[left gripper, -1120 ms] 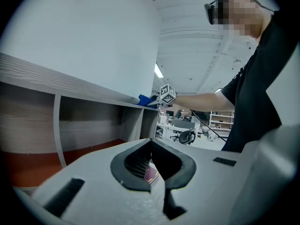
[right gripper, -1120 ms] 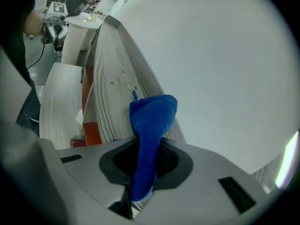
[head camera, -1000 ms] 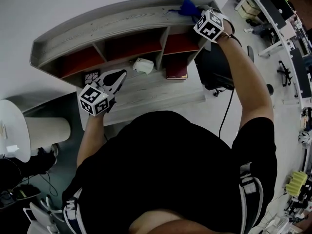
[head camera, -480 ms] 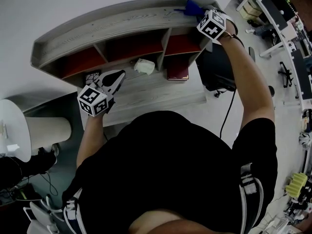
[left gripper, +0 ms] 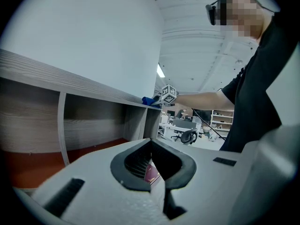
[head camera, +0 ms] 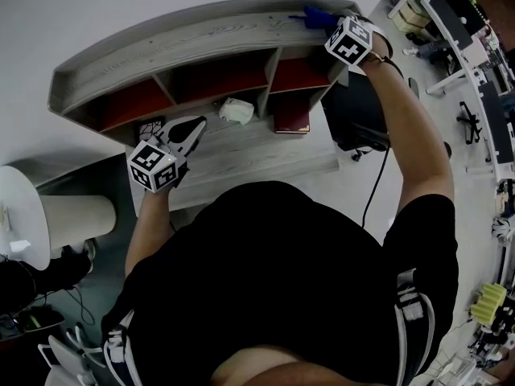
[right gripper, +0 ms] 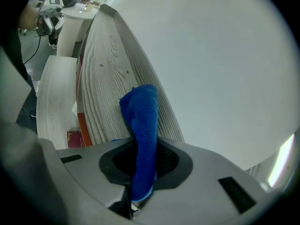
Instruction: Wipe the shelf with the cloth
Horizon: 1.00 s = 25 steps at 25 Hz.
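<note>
A grey wooden shelf (head camera: 201, 37) with red-lined cubbies stands on the desk. At the right end of its top board lies the blue cloth (head camera: 314, 14), and my right gripper (head camera: 327, 25) is shut on it. In the right gripper view the cloth (right gripper: 143, 135) hangs out of the gripper (right gripper: 140, 191) onto the top board (right gripper: 105, 78). My left gripper (head camera: 193, 127) hovers low over the desk in front of the left cubby, shut and holding nothing (left gripper: 154, 184). The left gripper view shows the cloth (left gripper: 150, 100) far off on the shelf top.
On the desk lie a crumpled white wad (head camera: 236, 111), a maroon book (head camera: 291, 119) by the right cubby and a small patterned object (head camera: 151, 127). A dark chair (head camera: 354, 111) stands right of the desk, a white round table (head camera: 20, 215) to the left.
My right gripper and the cloth have slid slightly to the right along the shelf top. The left gripper has stayed put.
</note>
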Each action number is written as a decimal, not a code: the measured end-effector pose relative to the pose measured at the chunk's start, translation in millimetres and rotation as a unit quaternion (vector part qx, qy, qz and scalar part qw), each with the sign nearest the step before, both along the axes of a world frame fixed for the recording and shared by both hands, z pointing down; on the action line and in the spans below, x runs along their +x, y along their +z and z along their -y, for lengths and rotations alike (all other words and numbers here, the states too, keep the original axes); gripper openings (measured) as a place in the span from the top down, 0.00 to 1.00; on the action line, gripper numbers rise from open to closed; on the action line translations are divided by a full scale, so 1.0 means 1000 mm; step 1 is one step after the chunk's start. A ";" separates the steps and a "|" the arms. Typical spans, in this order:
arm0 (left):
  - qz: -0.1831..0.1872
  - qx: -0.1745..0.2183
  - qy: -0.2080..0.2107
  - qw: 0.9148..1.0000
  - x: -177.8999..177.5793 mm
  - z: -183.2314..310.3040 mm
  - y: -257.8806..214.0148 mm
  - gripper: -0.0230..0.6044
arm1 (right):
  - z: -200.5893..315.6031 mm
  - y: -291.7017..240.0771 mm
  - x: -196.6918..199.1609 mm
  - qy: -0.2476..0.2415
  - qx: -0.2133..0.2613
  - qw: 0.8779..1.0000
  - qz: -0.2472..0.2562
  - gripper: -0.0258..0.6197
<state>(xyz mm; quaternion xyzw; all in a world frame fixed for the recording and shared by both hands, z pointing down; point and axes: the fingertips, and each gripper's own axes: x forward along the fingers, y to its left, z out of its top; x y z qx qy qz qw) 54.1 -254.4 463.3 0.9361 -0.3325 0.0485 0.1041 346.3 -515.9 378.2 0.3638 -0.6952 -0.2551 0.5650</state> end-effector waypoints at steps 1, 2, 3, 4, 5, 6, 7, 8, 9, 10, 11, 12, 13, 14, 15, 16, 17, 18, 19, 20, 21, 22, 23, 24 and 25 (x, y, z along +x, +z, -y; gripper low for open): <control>0.000 -0.001 0.000 1.000 0.000 0.000 0.001 0.94 | 0.000 0.000 0.000 0.000 -0.001 1.000 0.001 0.87; 0.001 -0.001 0.000 1.000 0.000 0.001 0.001 0.94 | 0.000 0.000 0.000 0.000 -0.001 1.000 0.001 0.87; 0.001 -0.002 0.000 1.000 0.000 0.001 0.002 0.94 | 0.000 0.000 0.000 0.000 0.000 1.000 0.002 0.87; 0.001 -0.002 0.001 1.000 0.000 0.002 0.002 0.94 | 0.000 0.001 0.001 0.001 0.000 1.000 0.002 0.87; 0.002 -0.002 0.002 1.000 0.001 0.002 0.002 0.94 | -0.001 0.001 0.001 0.001 0.001 1.000 0.003 0.87; 0.003 -0.002 0.004 1.000 0.002 0.001 0.003 0.94 | -0.001 0.000 0.000 0.001 0.003 1.000 0.003 0.87; 0.004 -0.003 0.005 1.000 0.002 0.001 0.003 0.94 | -0.001 0.000 0.000 0.002 0.006 1.000 0.002 0.87; 0.005 -0.003 0.005 1.000 0.002 0.002 0.004 0.94 | -0.001 -0.001 0.000 0.002 0.007 1.000 0.002 0.87; 0.005 -0.004 0.005 1.000 0.001 0.002 0.004 0.94 | 0.000 -0.001 0.000 0.003 0.008 1.000 0.003 0.87; 0.005 -0.004 0.004 1.000 0.000 0.003 0.005 0.94 | 0.001 -0.001 0.000 0.003 0.007 1.000 0.004 0.87; 0.005 -0.005 0.003 1.000 -0.001 0.004 0.006 0.94 | 0.001 0.000 0.000 0.004 0.007 1.000 0.005 0.87; 0.004 -0.006 0.002 1.000 -0.002 0.004 0.007 0.94 | 0.001 0.000 0.000 0.004 0.006 1.000 0.005 0.87; 0.004 -0.007 0.001 1.000 -0.003 0.004 0.008 0.94 | 0.001 0.001 0.000 0.005 0.005 1.000 0.005 0.87; 0.003 -0.008 0.000 1.000 -0.004 0.004 0.008 0.94 | 0.001 0.001 0.000 0.006 0.005 1.000 0.004 0.87; 0.003 -0.008 -0.001 1.000 -0.004 0.004 0.008 0.94 | 0.001 0.001 0.000 0.006 0.005 1.000 0.004 0.87; 0.002 -0.009 -0.001 1.000 -0.005 0.004 0.008 0.94 | 0.000 0.001 0.000 0.007 0.004 1.000 0.004 0.87; 0.002 -0.009 -0.002 1.000 -0.005 0.005 0.008 0.94 | 0.000 0.001 0.000 0.008 0.003 1.000 0.005 0.87; 0.002 -0.009 -0.003 1.000 -0.006 0.005 0.008 0.94 | 0.000 0.000 0.000 0.008 0.002 1.000 0.006 0.87; 0.003 -0.008 -0.003 1.000 -0.006 0.005 0.008 0.94 | 0.000 0.000 -0.001 0.008 0.001 1.000 0.006 0.87; 0.004 -0.008 -0.003 1.000 -0.006 0.005 0.008 0.94 | 0.000 -0.001 -0.002 0.008 0.000 1.000 0.006 0.87; 0.006 -0.007 -0.002 1.000 -0.005 0.004 0.009 0.94 | 0.000 -0.002 -0.004 0.006 -0.001 1.000 0.006 0.87; 0.008 -0.006 -0.001 1.000 -0.003 0.003 0.009 0.94 | -0.001 -0.002 -0.007 0.004 -0.002 1.000 0.007 0.87; 0.010 -0.005 0.000 1.000 -0.002 0.002 0.009 0.94 | -0.002 -0.002 -0.010 0.002 -0.005 1.000 0.010 0.87; 0.010 -0.004 0.001 1.000 -0.002 0.001 0.008 0.94 | -0.003 -0.002 -0.014 -0.001 -0.007 1.000 0.014 0.87; 0.009 -0.004 0.001 1.000 -0.003 0.000 0.007 0.94 | -0.004 -0.002 -0.018 -0.004 -0.009 1.000 0.016 0.87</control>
